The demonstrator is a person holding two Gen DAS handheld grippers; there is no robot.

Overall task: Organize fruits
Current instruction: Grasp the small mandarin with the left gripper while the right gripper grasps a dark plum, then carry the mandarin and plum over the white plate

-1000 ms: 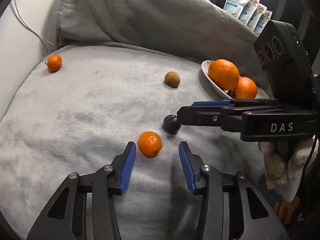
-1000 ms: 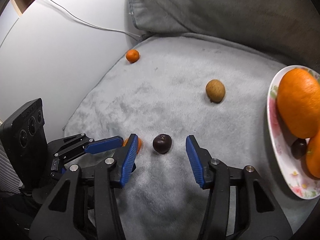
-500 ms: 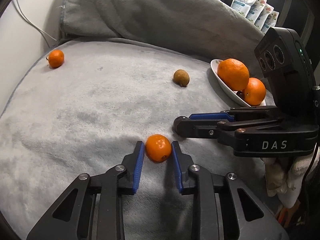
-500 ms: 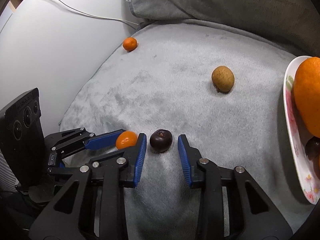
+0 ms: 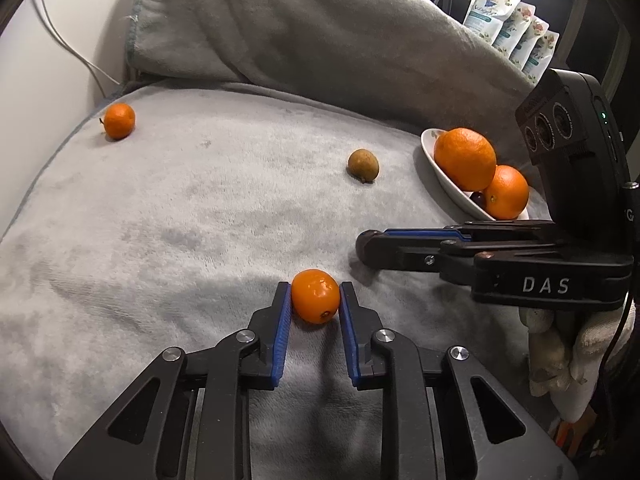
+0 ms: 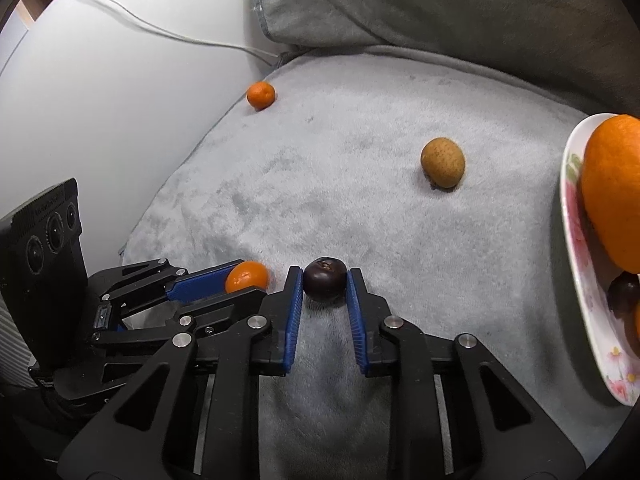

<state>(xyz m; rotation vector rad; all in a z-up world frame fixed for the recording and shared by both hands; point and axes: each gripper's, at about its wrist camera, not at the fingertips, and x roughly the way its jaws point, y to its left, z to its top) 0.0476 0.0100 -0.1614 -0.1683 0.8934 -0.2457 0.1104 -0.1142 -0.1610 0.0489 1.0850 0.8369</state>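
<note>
My left gripper [image 5: 315, 294] is shut on a small orange mandarin [image 5: 315, 301] resting on the grey blanket. My right gripper [image 6: 324, 280] is shut on a dark purple plum [image 6: 324, 284], also on the blanket. In the left wrist view the right gripper [image 5: 370, 246] lies just right of the mandarin. In the right wrist view the left gripper [image 6: 240, 278] holds the mandarin [image 6: 247, 276] just left of the plum. A white floral plate [image 6: 576, 264] on the right holds two oranges [image 5: 464, 158] and a dark fruit [image 6: 622, 292].
A brown kiwi-like fruit [image 5: 363, 165] lies mid-blanket. Another small mandarin [image 5: 119, 121] sits at the far left edge by the white wall. A grey cushion [image 5: 320, 40] rises behind. Pouches [image 5: 508, 36] stand at the back right.
Both grippers moved forward and closed: the left jaws came in on the mandarin, the right jaws on the plum. Both fruits remain on the blanket.
</note>
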